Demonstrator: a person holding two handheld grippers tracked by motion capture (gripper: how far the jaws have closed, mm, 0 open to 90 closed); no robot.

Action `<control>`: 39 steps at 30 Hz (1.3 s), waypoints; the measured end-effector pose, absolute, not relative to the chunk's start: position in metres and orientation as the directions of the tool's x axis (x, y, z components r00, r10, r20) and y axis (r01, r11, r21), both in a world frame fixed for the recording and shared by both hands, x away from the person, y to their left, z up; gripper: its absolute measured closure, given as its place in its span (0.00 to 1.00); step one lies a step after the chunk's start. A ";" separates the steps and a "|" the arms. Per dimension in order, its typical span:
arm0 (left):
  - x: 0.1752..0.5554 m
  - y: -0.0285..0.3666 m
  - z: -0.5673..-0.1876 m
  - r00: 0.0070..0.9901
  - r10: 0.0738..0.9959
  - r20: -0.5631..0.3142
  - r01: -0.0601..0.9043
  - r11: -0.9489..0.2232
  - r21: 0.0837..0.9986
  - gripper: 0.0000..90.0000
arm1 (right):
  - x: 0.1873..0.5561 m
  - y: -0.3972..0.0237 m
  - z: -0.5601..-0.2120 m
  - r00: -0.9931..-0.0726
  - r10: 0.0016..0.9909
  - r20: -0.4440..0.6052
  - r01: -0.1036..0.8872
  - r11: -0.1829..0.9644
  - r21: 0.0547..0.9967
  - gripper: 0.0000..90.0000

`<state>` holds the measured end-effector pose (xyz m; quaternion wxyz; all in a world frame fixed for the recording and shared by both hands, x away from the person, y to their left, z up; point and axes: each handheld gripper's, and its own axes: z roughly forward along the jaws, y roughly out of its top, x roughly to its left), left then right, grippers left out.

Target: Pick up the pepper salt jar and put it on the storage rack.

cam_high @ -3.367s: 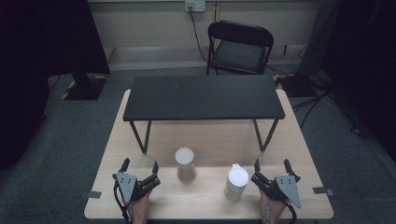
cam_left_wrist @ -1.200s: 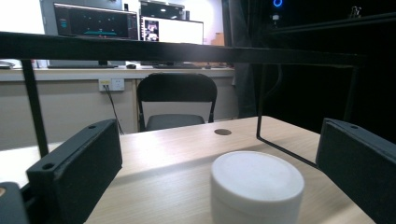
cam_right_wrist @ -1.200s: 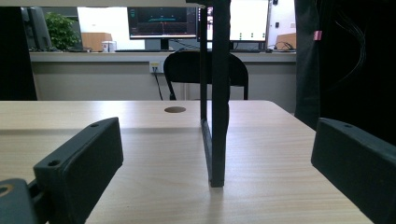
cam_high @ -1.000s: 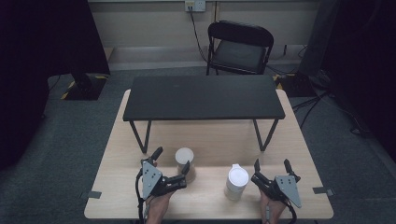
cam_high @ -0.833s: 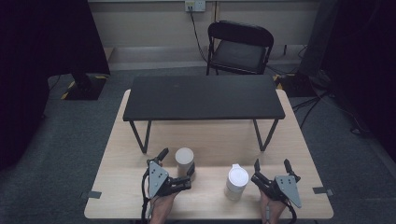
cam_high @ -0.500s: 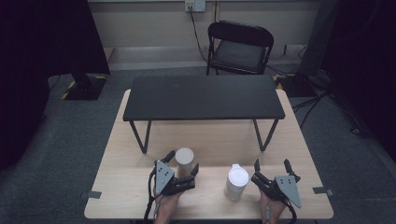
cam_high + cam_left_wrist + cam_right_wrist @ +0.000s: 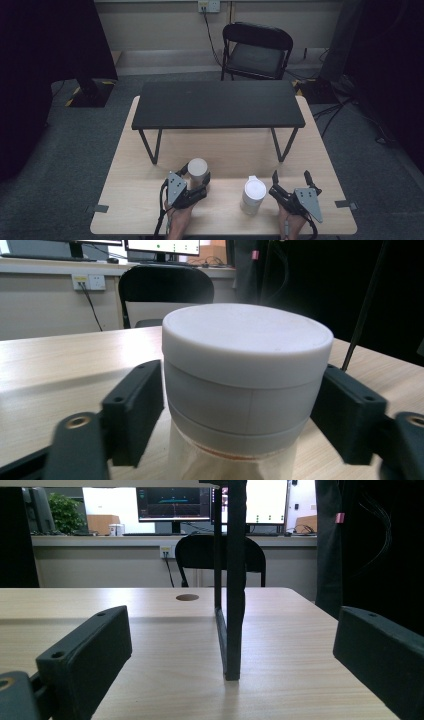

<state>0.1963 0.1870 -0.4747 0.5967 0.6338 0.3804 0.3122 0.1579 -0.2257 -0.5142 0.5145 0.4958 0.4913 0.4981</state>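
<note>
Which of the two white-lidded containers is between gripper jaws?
The left container, its flat lid flanked by the left gripper jaws. The other container stands free beside the open right gripper.

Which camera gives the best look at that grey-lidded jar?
The left gripper view: the grey-lidded jar sits close up between the left gripper, whose jaws have just been closing on its lid. The high view shows the jar small, from above.

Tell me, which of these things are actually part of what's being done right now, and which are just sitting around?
In use:
- left gripper, jaws just closed onto the jar's cap
- grey-capped jar between those jaws

Just lying about:
- white-lidded container, standing untouched
- right gripper, open and holding nothing
- black bench on the wooden table
- black chair behind
</note>
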 end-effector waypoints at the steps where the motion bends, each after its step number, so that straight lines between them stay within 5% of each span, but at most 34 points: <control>1: 0.196 0.187 -0.476 0.513 0.857 -0.054 0.103 0.001 0.995 0.34 | 0.158 -0.226 -0.514 0.021 1.000 -0.012 -0.025 0.012 1.000 0.02; 39: 0.185 0.185 -0.454 0.492 0.869 -0.040 0.092 -0.006 0.996 0.38 | 0.158 -0.226 -0.514 0.021 1.000 -0.012 -0.025 0.012 1.000 0.02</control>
